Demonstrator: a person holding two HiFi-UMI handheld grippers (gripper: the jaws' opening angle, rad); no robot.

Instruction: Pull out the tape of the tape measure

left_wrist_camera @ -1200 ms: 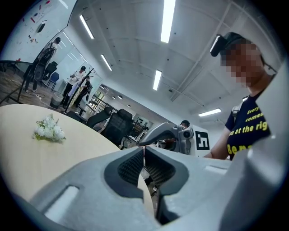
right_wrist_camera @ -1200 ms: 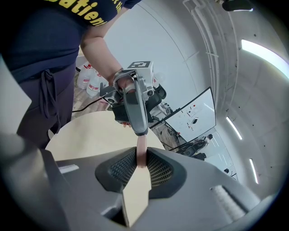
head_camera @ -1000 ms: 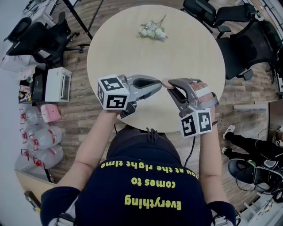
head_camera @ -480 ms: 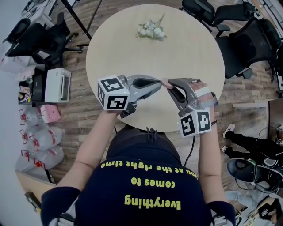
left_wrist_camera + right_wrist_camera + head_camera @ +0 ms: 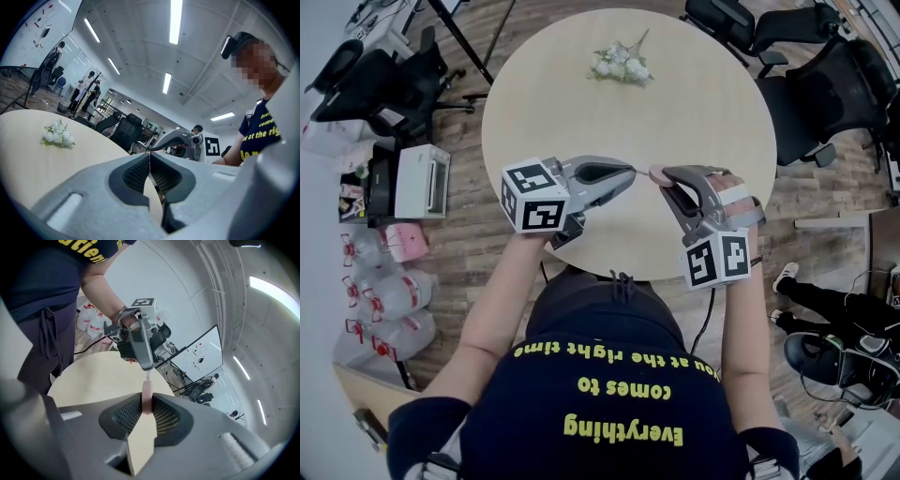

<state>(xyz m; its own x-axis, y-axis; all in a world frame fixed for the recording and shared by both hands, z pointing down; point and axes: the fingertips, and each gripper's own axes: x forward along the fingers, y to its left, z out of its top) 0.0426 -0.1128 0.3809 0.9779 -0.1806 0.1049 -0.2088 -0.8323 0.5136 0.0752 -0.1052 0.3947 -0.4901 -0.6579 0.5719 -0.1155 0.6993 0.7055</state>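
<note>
Over the near edge of the round table (image 5: 703, 103), my two grippers meet tip to tip. A small pink tape measure (image 5: 657, 173) is clamped edge-on in my right gripper (image 5: 660, 175). The right gripper view shows the pink tape measure (image 5: 146, 399) between the ribbed pads. A short white strip of tape (image 5: 148, 376) runs from it to the tips of my left gripper (image 5: 146, 365). In the head view my left gripper (image 5: 633, 172) is shut on the tape's end. The left gripper view shows its jaws pressed together, and the tape is too thin to see there.
A small bunch of white flowers (image 5: 622, 66) lies at the table's far side. Black office chairs (image 5: 825, 94) stand to the right. A white printer (image 5: 420, 180) and water bottles (image 5: 384, 300) sit on the floor at left. The person's body is close behind the grippers.
The left gripper has shifted slightly left, so a small gap now shows between its tips and the pink tape measure. The right gripper has hardly moved.
</note>
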